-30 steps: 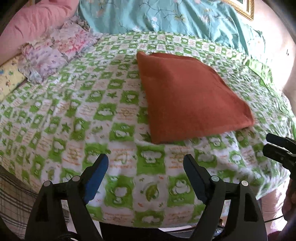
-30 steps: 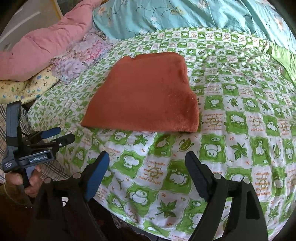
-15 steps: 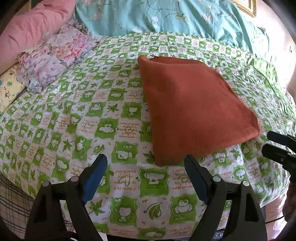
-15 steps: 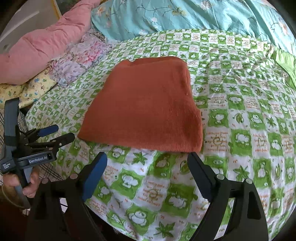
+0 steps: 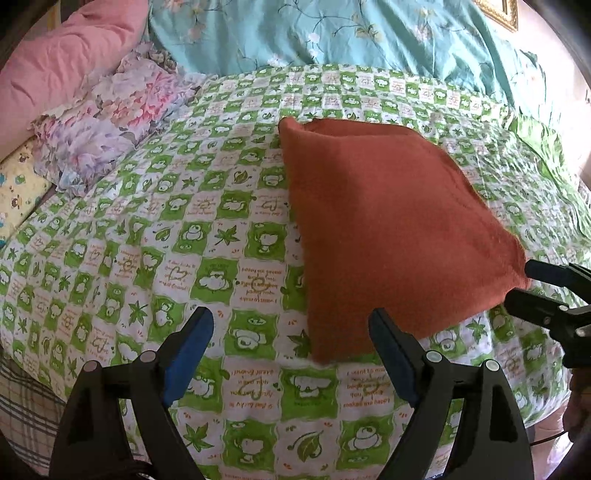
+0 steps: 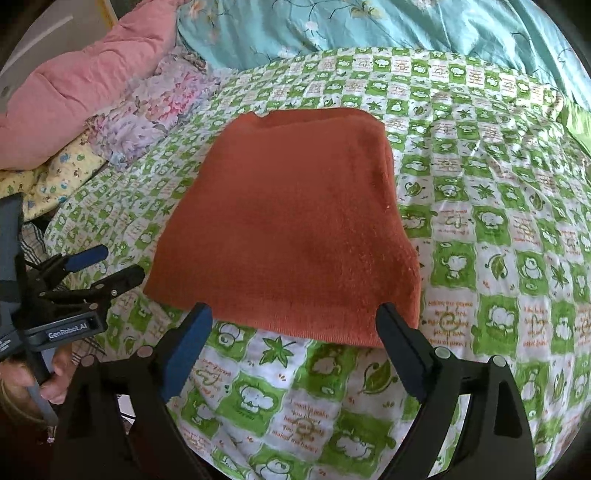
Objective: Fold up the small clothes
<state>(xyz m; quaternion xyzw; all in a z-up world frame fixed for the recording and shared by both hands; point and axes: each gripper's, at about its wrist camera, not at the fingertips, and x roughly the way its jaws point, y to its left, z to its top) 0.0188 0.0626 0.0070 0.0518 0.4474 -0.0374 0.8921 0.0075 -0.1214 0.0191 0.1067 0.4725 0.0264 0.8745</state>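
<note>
right claw (image 6: 291,347) nearer orange garment (image 6: 291,229), jaws opening wider

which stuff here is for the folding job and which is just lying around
For the job:
orange cloth
left gripper, open
right gripper, open

Lying about:
pink pillow
floral cloth pile
teal quilt
yellow print fabric

Open checked sheet (image 6: 498,229) right of the folded orange cloth (image 6: 295,229); pillows (image 6: 74,103) crowding the left.
</note>
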